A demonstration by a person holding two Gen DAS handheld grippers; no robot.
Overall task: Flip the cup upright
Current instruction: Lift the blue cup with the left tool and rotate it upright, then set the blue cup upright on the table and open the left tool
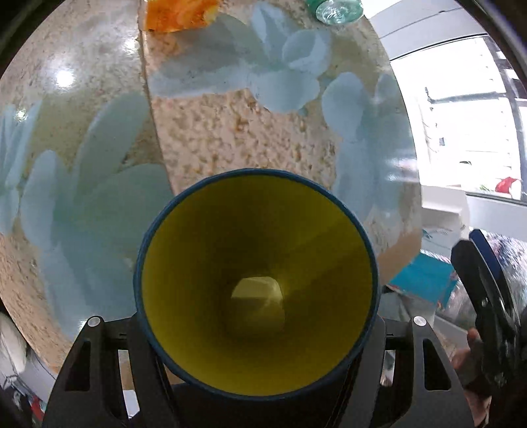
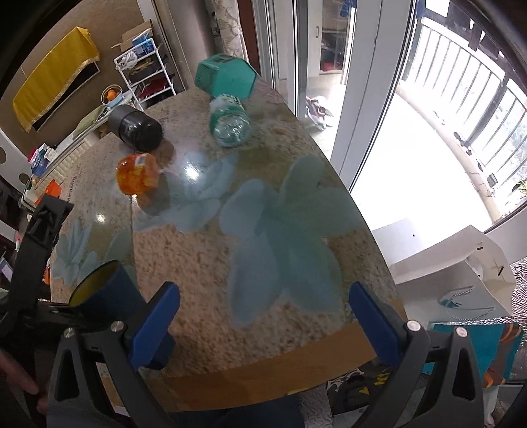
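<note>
Where the left claw [image 1: 257, 329] clamps, a smooth tapered cup [image 1: 257, 283].

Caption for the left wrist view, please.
Left gripper holds the blue cup, yellow interior facing the camera, above the floral table.

The left wrist camera sits just behind the left claw [image 1: 257, 329] and stares straight into the mouth of the cup [image 1: 257, 286] — very close, the cup filling the lower middle, with the table [image 1: 230, 141] beyond. The right wrist camera rides behind the right claw [image 2: 263, 316] at the table's near edge, higher and farther back, looking across the table [image 2: 214, 263] toward the balcony doors. Both views share the flowered tabletop, the orange jar [image 1: 178, 13] [image 2: 138, 177], the clear bottle [image 1: 336, 10] [image 2: 230, 121] — and the cup [image 2: 102, 289].
</note>
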